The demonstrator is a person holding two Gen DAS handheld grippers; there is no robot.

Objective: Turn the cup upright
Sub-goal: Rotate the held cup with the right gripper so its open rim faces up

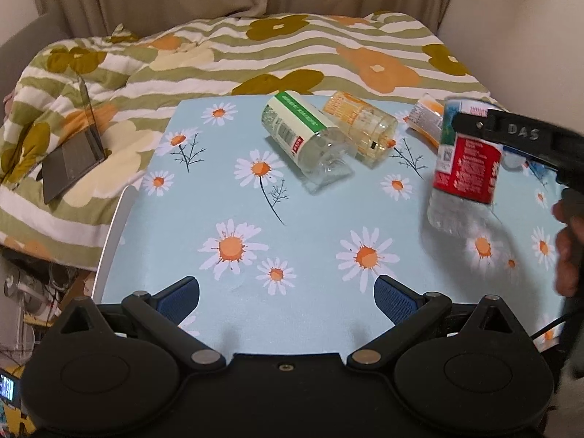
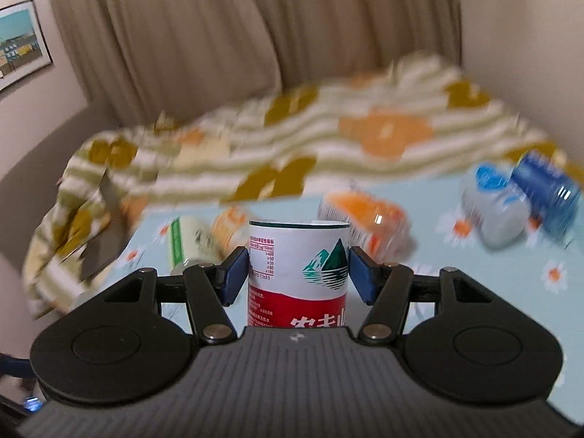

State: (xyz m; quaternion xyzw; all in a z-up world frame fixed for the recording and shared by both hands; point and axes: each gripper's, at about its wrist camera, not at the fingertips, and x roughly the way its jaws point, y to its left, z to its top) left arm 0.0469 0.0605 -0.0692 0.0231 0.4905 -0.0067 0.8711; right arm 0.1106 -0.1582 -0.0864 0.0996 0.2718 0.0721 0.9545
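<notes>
The cup is a cut clear bottle with a red and white label (image 2: 297, 273). My right gripper (image 2: 297, 273) is shut on it, pads against both sides, and holds it nearly upright. In the left wrist view the same cup (image 1: 465, 160) hangs above the right side of the daisy-print table (image 1: 310, 226), held by the right gripper's black fingers (image 1: 511, 131). My left gripper (image 1: 286, 295) is open and empty over the table's near edge.
A green-label cup (image 1: 303, 138) and an orange-label cup (image 1: 361, 127) lie on their sides at the table's far middle. Another orange-label cup (image 2: 365, 219) and blue-label ones (image 2: 518, 200) lie at the far right. A flowered quilt (image 1: 219, 54) and a laptop (image 1: 73, 153) lie beyond.
</notes>
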